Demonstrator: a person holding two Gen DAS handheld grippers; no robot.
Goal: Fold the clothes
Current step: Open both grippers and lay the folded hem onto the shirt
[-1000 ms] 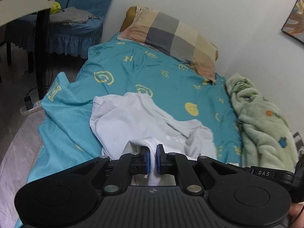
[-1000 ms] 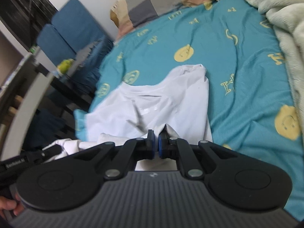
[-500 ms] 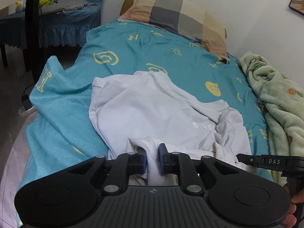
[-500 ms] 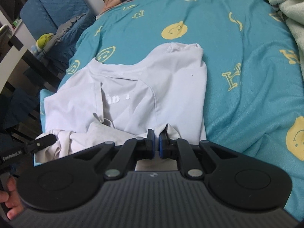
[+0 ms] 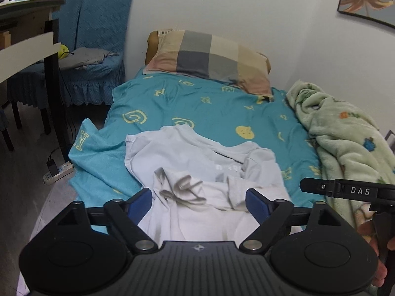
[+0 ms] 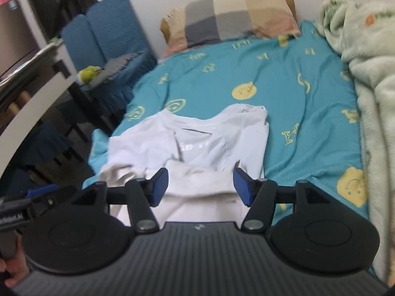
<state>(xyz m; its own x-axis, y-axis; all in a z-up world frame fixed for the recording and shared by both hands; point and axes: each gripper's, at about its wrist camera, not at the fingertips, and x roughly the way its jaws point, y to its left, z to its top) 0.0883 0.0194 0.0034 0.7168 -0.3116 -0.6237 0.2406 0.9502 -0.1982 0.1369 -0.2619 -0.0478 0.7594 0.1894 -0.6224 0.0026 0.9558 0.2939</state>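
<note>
A white shirt (image 5: pixel 197 162) lies crumpled on the teal bedsheet (image 5: pixel 222 108) just ahead of my left gripper (image 5: pixel 198 199) and right gripper (image 6: pixel 201 185). Both have just opened wide, gripping nothing. Pillow (image 5: pixel 209 56) beyond.

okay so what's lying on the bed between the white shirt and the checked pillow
Only bare teal bedsheet with yellow prints lies between the white shirt and the checked pillow; both wrist views show this.
</note>
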